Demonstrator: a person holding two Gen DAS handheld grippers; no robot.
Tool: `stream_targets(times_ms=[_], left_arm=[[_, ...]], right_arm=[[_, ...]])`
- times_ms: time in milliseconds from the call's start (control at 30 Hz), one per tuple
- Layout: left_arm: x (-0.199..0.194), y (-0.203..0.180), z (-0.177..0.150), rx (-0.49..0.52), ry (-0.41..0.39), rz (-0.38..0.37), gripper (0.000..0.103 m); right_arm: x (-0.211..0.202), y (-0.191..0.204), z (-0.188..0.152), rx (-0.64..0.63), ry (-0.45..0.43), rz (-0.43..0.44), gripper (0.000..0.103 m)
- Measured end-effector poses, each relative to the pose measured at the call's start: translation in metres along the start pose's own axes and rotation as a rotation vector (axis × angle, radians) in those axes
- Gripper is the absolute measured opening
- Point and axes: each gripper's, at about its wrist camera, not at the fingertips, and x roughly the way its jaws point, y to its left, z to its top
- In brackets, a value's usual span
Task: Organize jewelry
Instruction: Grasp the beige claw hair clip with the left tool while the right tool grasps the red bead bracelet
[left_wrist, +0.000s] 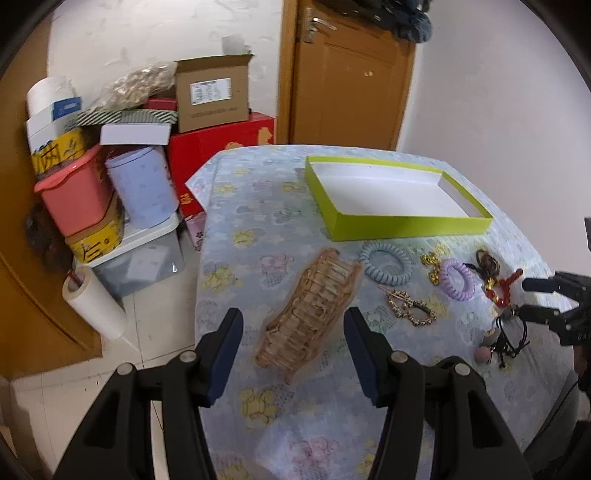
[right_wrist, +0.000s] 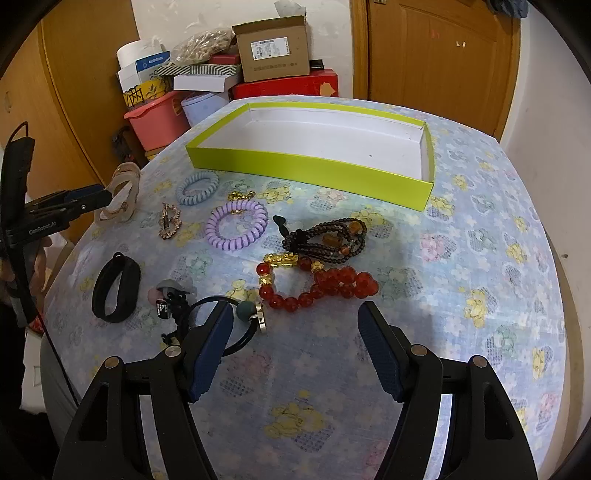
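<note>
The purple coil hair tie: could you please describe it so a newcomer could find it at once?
Start at the lime-green tray on the flowered tablecloth. Just in front of it lies the purple coil hair tie, beside a pale blue coil tie. Same spiral shape, but lilac and nearer the dark bead bracelet.

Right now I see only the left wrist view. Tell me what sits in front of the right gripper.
Observer: A red bead bracelet lies just ahead of the right gripper, whose jaws stand open over bare cloth.
Operator: Name something my view hides.
Observer: A black band lies flat beside the beaded hair ties.
Operator: Say what lies beyond the red one.
Observer: A dark bead bracelet with amber beads, between it and the green box.
</note>
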Motion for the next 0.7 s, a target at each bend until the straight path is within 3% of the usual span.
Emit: stream_targets(times_ms=[367, 467, 700], left_arm=[[0.02, -0.007, 0.004, 0.014, 0.004, -0.063, 0.058], [0.023, -0.009, 0.005, 0.005, -0.005, -0.067, 0.044], [0.023, -0.016, 0.006, -0.006, -0.013, -0.062, 0.043]], right_arm=[[0.006, -0.009, 0.005, 0.012, -0.003, -0.024, 0.07], [0.01, -0.013, 0.008, 0.02, 0.0, -0.027, 0.07], [0.019, -0.028, 0.015, 0.068, 0.007, 0.012, 0.07]])
